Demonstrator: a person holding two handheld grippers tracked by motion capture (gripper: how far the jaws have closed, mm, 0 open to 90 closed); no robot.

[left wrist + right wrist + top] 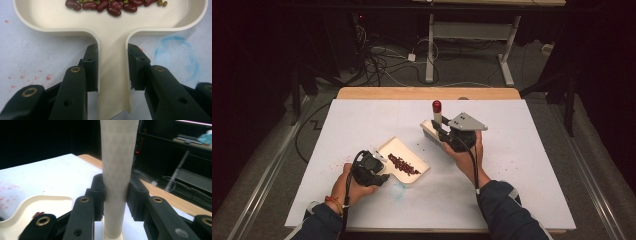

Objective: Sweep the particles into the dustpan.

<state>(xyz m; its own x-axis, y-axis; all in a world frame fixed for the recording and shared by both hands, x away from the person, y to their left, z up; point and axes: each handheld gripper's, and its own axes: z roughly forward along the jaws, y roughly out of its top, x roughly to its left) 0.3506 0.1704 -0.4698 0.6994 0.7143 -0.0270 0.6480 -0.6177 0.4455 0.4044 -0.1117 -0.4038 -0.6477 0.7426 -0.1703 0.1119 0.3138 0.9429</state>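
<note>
A: What is the left gripper (112, 67) doing?

B: Its jaws are clenched on the flat handle of the cream dustpan (110, 32), one pad on each edge. Held that way the pan lies level on the white table cover (362, 120), probably so the red beans (110, 6) and the few green ones by the far wall stay put.

A: And the right gripper (116, 195)?

B: It grasps the pale handle of a small brush (117, 170), pads pressing both sides. The handle stands upright, its red cap (437, 106) on top, with the brush head down near the table.

A: Where do they sit?

B: The dustpan is near and left of centre, mouth facing far-right. The brush is right of it and a little farther, apart from the pan. I judge it is placed to sweep stray beans toward the pan's mouth.

A: The marks?

B: Reddish specks and a blue ring (177, 57) stain the cover.
</note>
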